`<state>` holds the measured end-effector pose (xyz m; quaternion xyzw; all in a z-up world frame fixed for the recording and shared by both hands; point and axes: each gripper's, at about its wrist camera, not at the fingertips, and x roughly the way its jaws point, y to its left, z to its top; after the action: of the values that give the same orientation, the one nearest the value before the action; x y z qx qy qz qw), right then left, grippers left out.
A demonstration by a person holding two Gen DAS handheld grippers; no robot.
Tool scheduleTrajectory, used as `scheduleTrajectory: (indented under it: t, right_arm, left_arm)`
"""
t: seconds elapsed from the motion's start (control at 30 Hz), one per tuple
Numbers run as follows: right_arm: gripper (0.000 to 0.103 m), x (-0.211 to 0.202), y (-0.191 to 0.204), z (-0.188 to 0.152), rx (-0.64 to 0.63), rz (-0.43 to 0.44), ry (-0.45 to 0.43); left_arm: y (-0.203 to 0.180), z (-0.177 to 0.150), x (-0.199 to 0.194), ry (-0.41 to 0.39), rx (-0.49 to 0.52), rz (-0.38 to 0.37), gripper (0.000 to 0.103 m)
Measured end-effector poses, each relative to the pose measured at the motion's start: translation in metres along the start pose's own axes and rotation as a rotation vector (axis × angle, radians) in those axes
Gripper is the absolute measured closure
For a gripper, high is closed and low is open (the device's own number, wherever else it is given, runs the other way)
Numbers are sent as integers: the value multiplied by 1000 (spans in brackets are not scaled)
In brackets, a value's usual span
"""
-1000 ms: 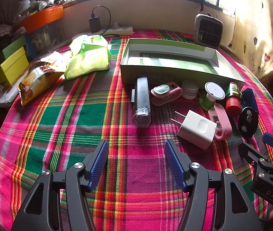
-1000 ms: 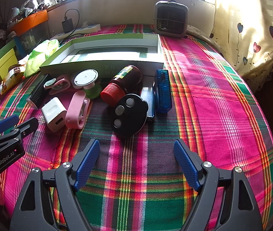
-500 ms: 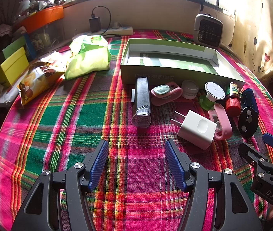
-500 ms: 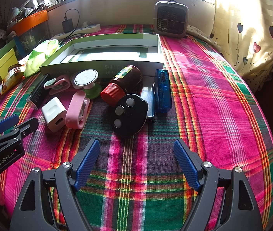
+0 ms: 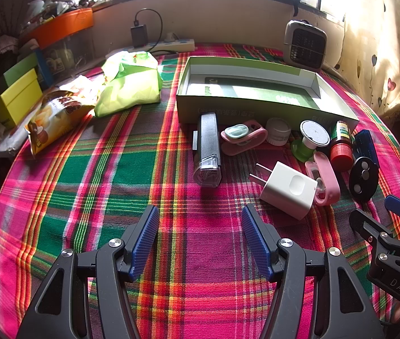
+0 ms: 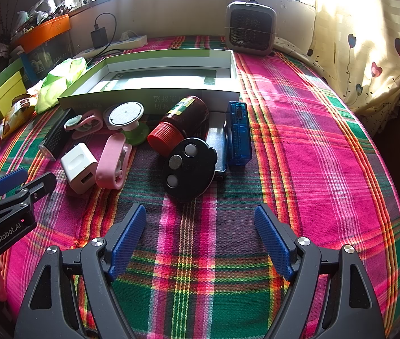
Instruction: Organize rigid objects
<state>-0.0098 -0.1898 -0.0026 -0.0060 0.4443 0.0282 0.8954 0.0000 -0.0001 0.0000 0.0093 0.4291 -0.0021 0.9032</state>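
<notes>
A row of small rigid objects lies on the plaid tabletop (image 5: 121, 175) just in front of the open green box (image 5: 259, 104): a black lint-roller-like case (image 5: 208, 149), a white charger plug (image 5: 289, 189), a pink clip (image 5: 324, 179), a red-capped brown bottle (image 6: 180, 124), a black disc with 3 buttons (image 6: 190, 166) and a blue case (image 6: 239, 132). The box holds none of them. The left hand-held gripper (image 5: 200, 231) and the right hand-held gripper (image 6: 200, 226) both hover spread wide over bare cloth, pinching nothing.
</notes>
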Motion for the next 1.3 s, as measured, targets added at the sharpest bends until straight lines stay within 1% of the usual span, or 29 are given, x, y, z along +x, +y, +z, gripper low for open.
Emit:
scheduleTrajectory:
  t: [0.53, 0.7, 0.8, 0.9, 1.0, 1.1, 1.17, 1.3]
  right_arm:
    - [24, 0, -1, 0, 0, 0, 0]
    - [24, -2, -1, -2, -9, 17, -1]
    - [24, -5, -5, -4, 3, 27, -3]
    - [24, -4, -17, 0, 28, 39, -4]
    - [24, -3, -17, 6, 54, 63, -4]
    - [24, -2, -15, 11, 43, 85, -12]
    - [24, 0, -13, 14, 27, 82, -8]
    - [24, 5, -12, 20, 19, 92, -2]
  left_arm:
    - [0, 0, 0, 0, 0, -1, 42]
    - [1, 0, 0, 1, 8, -13, 42]
    - [2, 3, 2, 2, 25, -28, 42]
    - [7, 6, 6, 7, 41, -46, 42]
    - [9, 8, 6, 22, 57, -70, 42]
    - [16, 14, 7, 34, 42, -133, 42]
    - [20, 18, 9, 42, 25, -169, 42]
    - [21, 26, 13, 45, 10, -177, 42]
